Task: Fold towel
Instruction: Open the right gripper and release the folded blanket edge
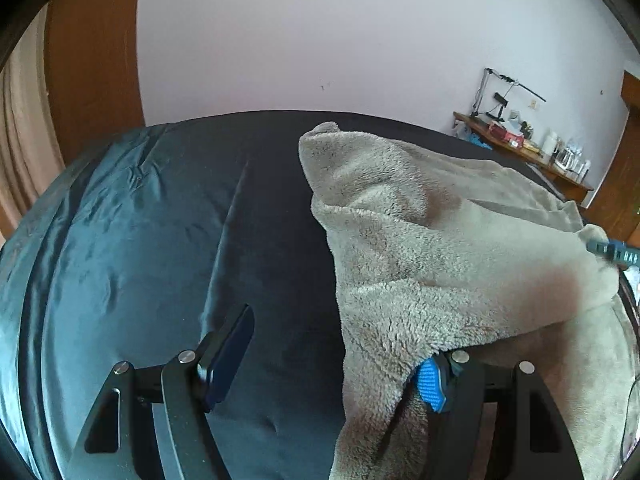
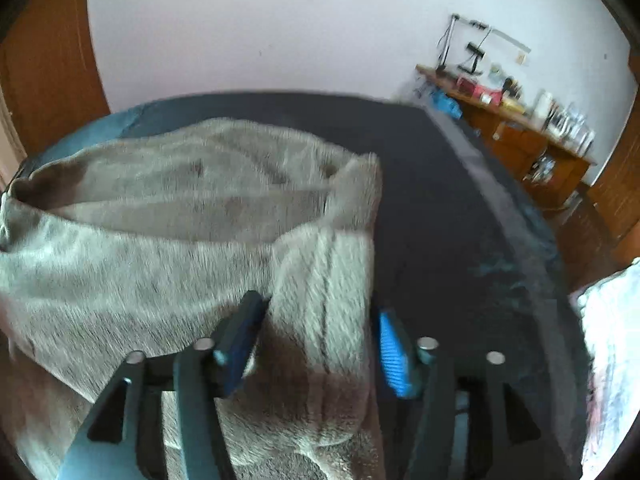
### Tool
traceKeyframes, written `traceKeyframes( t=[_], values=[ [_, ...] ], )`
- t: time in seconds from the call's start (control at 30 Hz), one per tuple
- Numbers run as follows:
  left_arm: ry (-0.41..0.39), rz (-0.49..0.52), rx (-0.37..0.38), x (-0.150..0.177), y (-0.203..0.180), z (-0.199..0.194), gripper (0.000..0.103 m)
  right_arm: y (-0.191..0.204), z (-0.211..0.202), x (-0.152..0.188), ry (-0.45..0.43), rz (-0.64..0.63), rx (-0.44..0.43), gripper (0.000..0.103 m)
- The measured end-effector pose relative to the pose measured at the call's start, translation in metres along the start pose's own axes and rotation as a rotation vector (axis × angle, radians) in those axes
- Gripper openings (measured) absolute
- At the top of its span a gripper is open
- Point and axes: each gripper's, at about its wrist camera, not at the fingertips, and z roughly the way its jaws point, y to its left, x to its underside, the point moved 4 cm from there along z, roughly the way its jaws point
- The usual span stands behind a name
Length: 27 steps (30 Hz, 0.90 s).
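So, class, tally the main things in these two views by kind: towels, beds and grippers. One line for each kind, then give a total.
Towels: 1, the beige fleecy towel
Beds: 1, the dark blue bed under it
Grippers: 2, the left gripper and the right gripper, both open
Total: 4

Light: we see soft, even daylight, pale wall (image 1: 360, 40) bright, no glare | Shadows: dim folds in the towel (image 1: 440, 260), dark bed cover (image 1: 272, 200) loses detail | Blur: left wrist view sharp, right wrist view motion-smeared across towel and shelf (image 2: 520, 120) | Distortion: strong fisheye bending, black vignette at corners
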Motion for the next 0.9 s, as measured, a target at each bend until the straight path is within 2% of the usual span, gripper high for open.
traceKeyframes(
  t=[0.1,0.17,0.27,0.43,0.57,0.63,0.67,0.7,0.73,0.77,0.8,0.9],
  values=[
    [0.007,-0.035,0.035,0.0,0.005,0.002,0.075,0.015,-0.026,-0.023,-0.093,-0.007,-0.017,0.072],
    [0.011,-0.057,0.053,0.0,0.008,0.004,0.075,0.04,-0.04,-0.041,-0.158,-0.046,-0.06,0.078],
    [0.012,-0.07,0.057,0.0,0.01,0.004,0.075,0.109,-0.047,-0.064,-0.176,-0.169,-0.211,0.079],
    [0.003,-0.096,0.038,0.002,0.015,0.002,0.075,0.227,-0.034,-0.078,-0.119,-0.368,-0.453,0.079],
    [0.003,-0.123,0.027,0.003,0.023,0.0,0.075,0.303,-0.008,-0.078,-0.046,-0.513,-0.553,0.079],
    [0.005,-0.133,0.017,0.004,0.027,0.0,0.075,0.327,0.015,-0.074,0.038,-0.55,-0.583,0.079],
    [0.008,-0.139,0.011,0.004,0.028,0.0,0.075,0.337,0.024,-0.072,0.077,-0.564,-0.604,0.069],
    [0.009,-0.142,0.008,0.004,0.029,0.0,0.075,0.343,0.029,-0.069,0.106,-0.566,-0.64,0.044],
    [0.009,-0.145,0.005,0.004,0.03,0.0,0.075,0.348,0.034,-0.066,0.135,-0.568,-0.676,0.034],
    [0.009,-0.145,0.0,0.004,0.03,0.0,0.075,0.353,0.036,-0.065,0.151,-0.57,-0.703,0.019],
    [0.009,-0.148,-0.007,0.004,0.031,0.0,0.075,0.357,0.033,-0.068,0.127,-0.571,-0.705,0.012],
    [0.011,-0.159,-0.026,0.004,0.033,0.0,0.075,0.366,0.03,-0.084,0.053,-0.545,-0.668,0.01]
  ],
)
